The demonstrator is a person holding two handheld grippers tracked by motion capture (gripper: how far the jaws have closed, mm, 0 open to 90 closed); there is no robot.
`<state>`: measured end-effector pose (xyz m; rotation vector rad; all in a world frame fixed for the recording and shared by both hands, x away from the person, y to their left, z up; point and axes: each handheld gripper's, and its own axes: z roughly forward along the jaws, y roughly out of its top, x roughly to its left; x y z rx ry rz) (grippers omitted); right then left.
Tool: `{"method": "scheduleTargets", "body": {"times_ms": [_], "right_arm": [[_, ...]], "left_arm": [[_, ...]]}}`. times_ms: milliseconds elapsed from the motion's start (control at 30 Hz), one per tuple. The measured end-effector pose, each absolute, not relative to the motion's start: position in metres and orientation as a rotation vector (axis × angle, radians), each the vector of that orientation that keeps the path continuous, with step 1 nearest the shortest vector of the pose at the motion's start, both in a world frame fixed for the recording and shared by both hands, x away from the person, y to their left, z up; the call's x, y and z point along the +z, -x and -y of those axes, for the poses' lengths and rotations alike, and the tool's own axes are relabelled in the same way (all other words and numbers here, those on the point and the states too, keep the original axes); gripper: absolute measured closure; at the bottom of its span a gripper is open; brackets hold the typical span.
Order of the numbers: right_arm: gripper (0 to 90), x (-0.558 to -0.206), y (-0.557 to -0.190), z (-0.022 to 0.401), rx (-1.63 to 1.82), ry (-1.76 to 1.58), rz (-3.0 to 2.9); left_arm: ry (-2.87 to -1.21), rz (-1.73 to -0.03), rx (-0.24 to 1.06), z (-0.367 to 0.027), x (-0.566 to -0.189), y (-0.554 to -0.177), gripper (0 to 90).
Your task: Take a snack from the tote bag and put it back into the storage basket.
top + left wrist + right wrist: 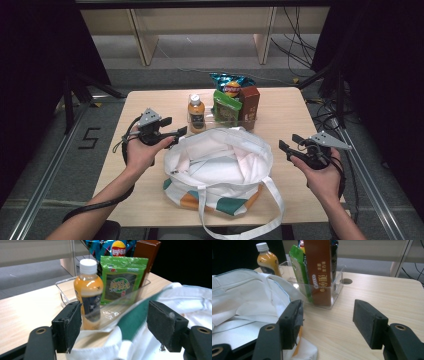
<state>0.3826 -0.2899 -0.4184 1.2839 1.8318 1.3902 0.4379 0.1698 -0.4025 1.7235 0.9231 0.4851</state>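
A white tote bag (220,165) with green and orange patches stands open in the middle of the wooden table (285,107). Behind it a clear plastic bin (200,120) holds an orange drink bottle (196,113), a green snack packet (225,107), a brown box (250,102) and a blue chip bag (231,82). My left gripper (176,134) is open at the bag's left rim; in the left gripper view the rim (120,345) lies between the jaws, with the bottle (88,290) and packet (122,281) beyond. My right gripper (286,148) is open over bare table right of the bag (244,312).
Wooden shelving legs (145,40) and loose cables (295,45) are on the floor behind the table. A metal rail (50,165) runs along the left side. A round hole (346,281) sits in the tabletop near the bin (335,290).
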Motion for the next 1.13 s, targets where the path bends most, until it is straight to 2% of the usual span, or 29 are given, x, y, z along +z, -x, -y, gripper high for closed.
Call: {"method": "scheduleTargets", "body": {"times_ms": [433, 600, 1133], "right_arm": [[41.2, -0.418, -0.382, 0.291, 1.382, -1.277, -1.863], [41.2, -0.420, -0.384, 0.292, 1.381, -1.249, -1.867], [41.2, -0.422, -0.386, 0.294, 1.362, -1.211, -1.874]], "left_arm": [[-1.733, -0.913, 0.445, -0.179, -0.420, -0.406, 27.2], [-1.739, -0.907, 0.470, -0.183, -0.430, -0.395, 27.3], [-1.755, -0.901, 0.459, -0.187, -0.441, -0.394, 27.7]]}}
